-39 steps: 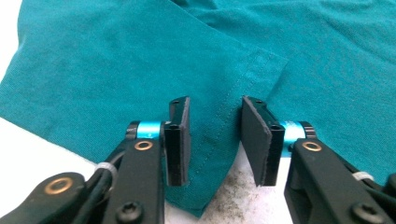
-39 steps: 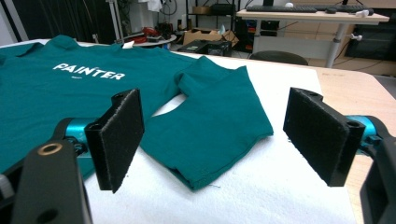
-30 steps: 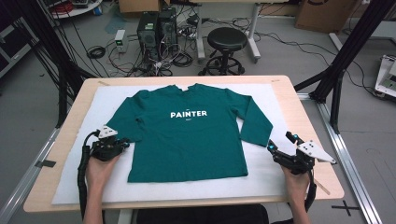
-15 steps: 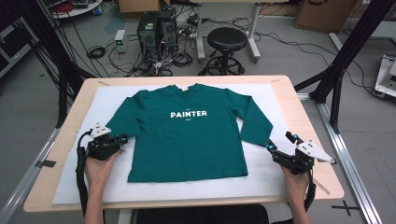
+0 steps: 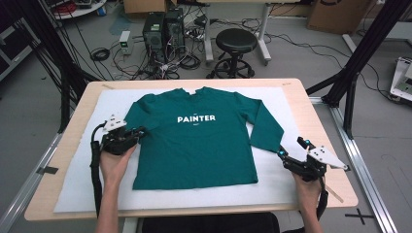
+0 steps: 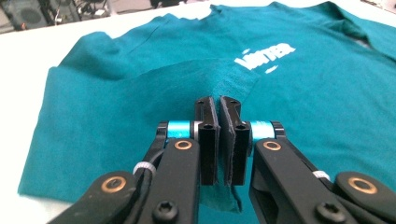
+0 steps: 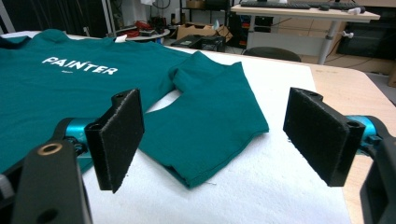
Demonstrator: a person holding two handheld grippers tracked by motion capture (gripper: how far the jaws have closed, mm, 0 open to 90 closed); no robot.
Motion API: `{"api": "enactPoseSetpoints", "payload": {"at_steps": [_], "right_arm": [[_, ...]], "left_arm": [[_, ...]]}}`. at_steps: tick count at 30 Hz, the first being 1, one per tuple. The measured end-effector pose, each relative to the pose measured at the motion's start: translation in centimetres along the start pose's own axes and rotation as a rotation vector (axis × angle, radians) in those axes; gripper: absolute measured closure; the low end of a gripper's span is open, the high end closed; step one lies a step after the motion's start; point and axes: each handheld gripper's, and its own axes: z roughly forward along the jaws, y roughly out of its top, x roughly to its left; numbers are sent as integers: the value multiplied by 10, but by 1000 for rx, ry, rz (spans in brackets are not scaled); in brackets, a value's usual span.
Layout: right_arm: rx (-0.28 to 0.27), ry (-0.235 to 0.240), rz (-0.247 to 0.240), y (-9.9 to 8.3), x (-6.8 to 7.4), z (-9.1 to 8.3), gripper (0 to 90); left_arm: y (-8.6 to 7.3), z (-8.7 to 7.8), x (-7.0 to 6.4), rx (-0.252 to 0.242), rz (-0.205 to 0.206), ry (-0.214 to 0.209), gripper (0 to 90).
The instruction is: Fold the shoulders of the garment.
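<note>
Jaws of the left gripper point(image 6: 219, 140) pinched together on a fold of the green sweatshirt point(image 6: 140, 102), cloth visibly caught between the pads and lifted in a low ridge running ahead of the tips. From above, this gripper point(image 5: 138, 133) sits at the sweatshirt's point(image 5: 199, 145) left edge, where the left sleeve lies folded in against the body; left hand point(image 5: 114, 162) just behind it, cable looping off to the outside. Ahead and to the right of the jaws, white "PAINTER" print point(image 5: 196, 118) on the chest. Right gripper point(image 7: 212, 140) jaws spread wide, nothing between them; the right sleeve cuff point(image 7: 219, 158) lies flat just ahead of the gap, not touched by either pad. High view puts that gripper point(image 5: 286, 158) just beside the cuff end point(image 5: 267, 143), grey plate on top, right hand point(image 5: 306, 184) behind. Sweatshirt spread face up on a white mat point(image 5: 73, 179) covering the wooden table point(image 5: 335, 145). Beyond the table's far edge, a black stool point(image 5: 236, 41) and computer towers point(image 5: 163, 29) on the floor among cables.
</note>
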Motion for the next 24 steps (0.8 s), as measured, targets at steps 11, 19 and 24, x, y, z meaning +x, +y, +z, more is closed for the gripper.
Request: {"api": "enactPoseSetpoints", "payload": {"at_steps": [11, 19, 24], "right_arm": [[4, -3, -3, 0, 1, 0, 207], [7, -3, -3, 0, 1, 1, 207], [9, -7, -5, 0, 2, 1, 207]], "left_arm": [[15, 43, -37, 11, 22, -57, 859], [19, 66, -71, 10, 64, -126, 859], [21, 78, -92, 13, 90, -167, 858]]}}
